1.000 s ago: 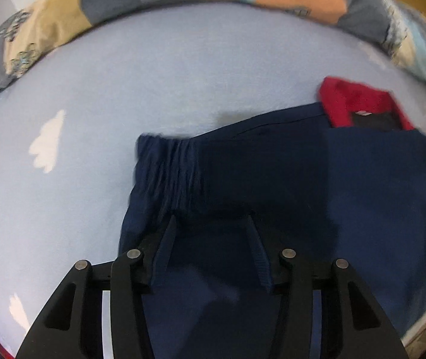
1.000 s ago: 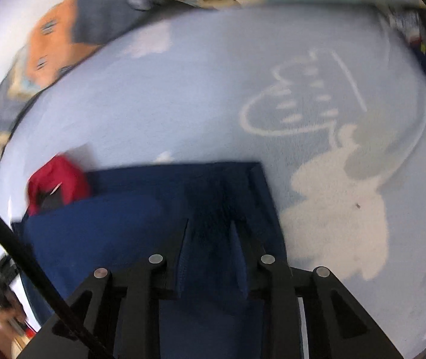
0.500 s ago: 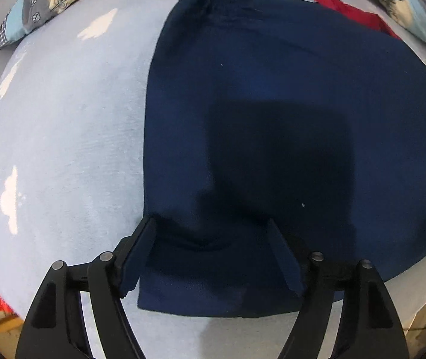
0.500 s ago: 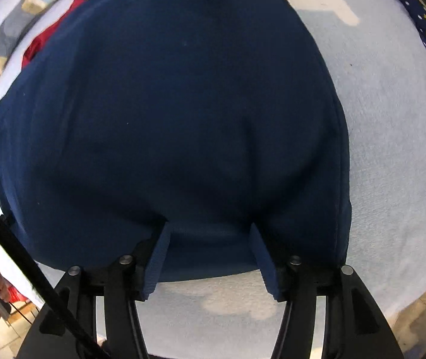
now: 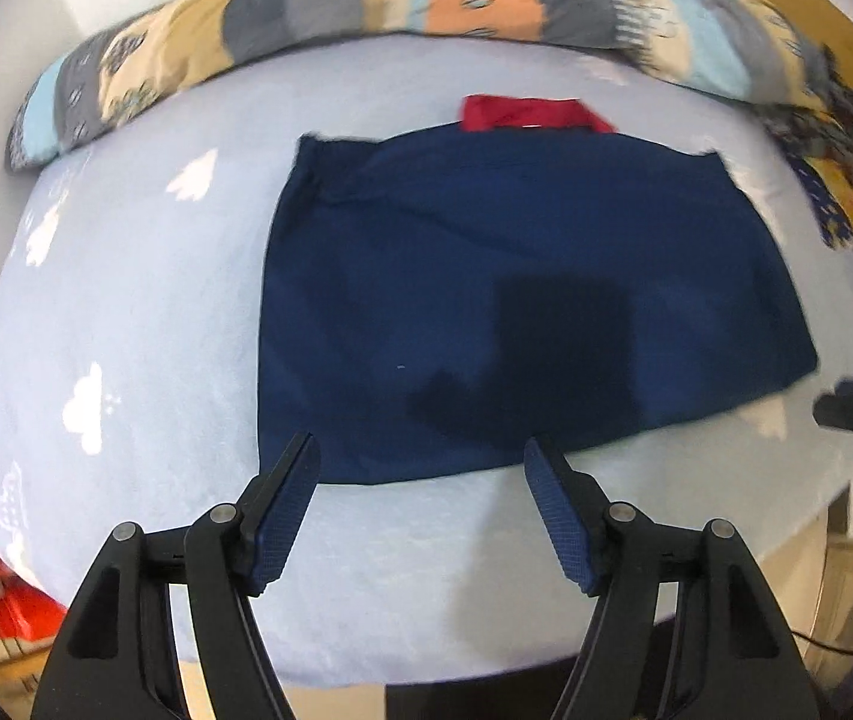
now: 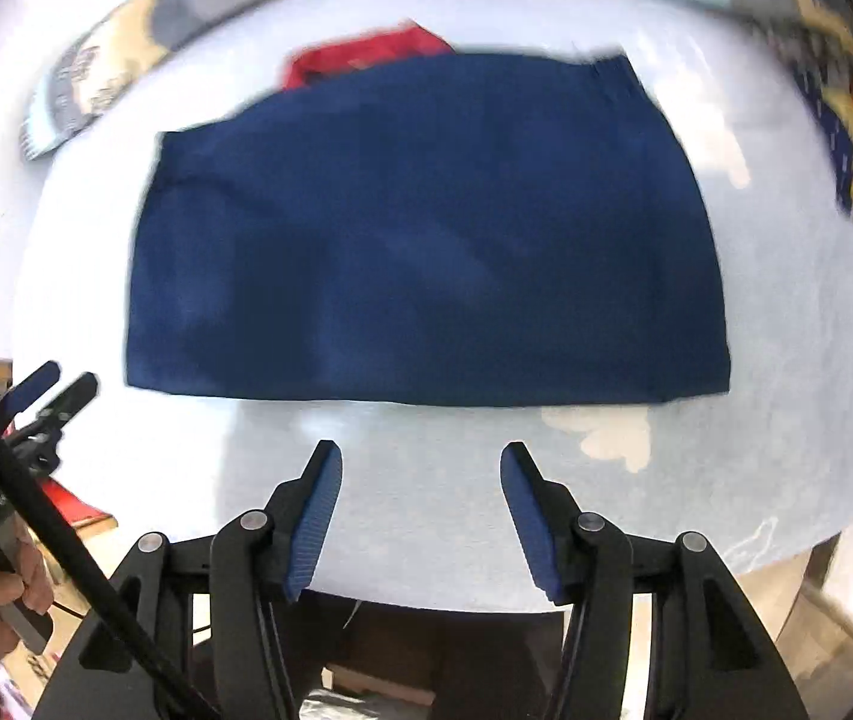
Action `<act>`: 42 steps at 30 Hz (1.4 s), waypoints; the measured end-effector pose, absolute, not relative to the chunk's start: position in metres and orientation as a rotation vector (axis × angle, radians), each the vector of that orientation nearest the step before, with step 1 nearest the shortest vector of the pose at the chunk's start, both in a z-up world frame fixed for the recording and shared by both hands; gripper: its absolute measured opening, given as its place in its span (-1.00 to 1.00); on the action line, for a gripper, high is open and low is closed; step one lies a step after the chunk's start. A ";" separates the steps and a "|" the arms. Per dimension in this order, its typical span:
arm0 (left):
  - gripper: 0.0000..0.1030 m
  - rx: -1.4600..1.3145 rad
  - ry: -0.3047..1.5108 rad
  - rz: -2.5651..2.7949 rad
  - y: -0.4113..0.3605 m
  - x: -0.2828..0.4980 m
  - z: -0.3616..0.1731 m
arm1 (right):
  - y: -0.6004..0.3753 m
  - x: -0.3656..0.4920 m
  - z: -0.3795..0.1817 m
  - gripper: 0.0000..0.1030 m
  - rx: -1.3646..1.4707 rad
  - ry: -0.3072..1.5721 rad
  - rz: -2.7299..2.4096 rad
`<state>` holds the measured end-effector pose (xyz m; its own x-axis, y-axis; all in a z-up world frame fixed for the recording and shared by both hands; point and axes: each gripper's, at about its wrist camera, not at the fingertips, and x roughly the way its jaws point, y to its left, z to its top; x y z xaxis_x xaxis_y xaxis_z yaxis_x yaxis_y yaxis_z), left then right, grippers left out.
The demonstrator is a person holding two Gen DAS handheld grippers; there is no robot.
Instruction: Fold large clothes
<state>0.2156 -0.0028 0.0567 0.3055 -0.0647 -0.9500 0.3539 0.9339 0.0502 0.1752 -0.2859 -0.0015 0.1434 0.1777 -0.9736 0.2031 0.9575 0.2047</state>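
Observation:
A navy blue garment (image 5: 504,300) lies folded flat as a wide rectangle on the light blue bed sheet (image 5: 126,312); it also shows in the right wrist view (image 6: 426,240). My left gripper (image 5: 420,450) is open and empty, just above the garment's near edge. My right gripper (image 6: 420,456) is open and empty, a little short of the near edge. A red garment (image 5: 531,114) peeks out from behind the navy one, also in the right wrist view (image 6: 366,57).
A patterned quilt (image 5: 426,6) runs along the far side of the bed. A dark blue and yellow cloth (image 5: 840,192) lies at the far right. The bed's near edge (image 6: 426,588) is close below my grippers. Red items (image 5: 0,594) sit beside the bed at left.
Both grippers let go of the navy garment after laying its folded half down, opened, and pulled back toward the near edge of the bed.

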 end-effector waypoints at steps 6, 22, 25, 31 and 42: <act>0.40 0.332 1.177 -0.279 -0.012 0.206 0.089 | -0.289 0.165 0.031 0.21 0.269 1.431 -0.041; 0.59 0.387 1.275 -0.208 -0.015 0.226 0.015 | -0.283 0.196 -0.044 0.35 0.283 1.521 -0.070; 0.59 0.406 1.303 -0.202 -0.014 0.233 -0.004 | -0.274 0.211 -0.067 0.35 0.286 1.538 -0.058; 0.59 0.392 1.348 -0.179 -0.009 0.253 -0.034 | -0.268 0.240 -0.105 0.35 0.294 1.579 -0.047; 0.54 0.321 1.389 -0.216 -0.010 0.287 -0.057 | -0.299 0.265 -0.109 0.45 0.383 1.570 -0.035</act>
<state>0.2866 -0.0099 -0.0571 0.1717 0.0385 -0.9844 0.3355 0.9372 0.0952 0.2649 -0.2992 -0.1087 0.0128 0.2194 -0.9756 0.2626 0.9407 0.2150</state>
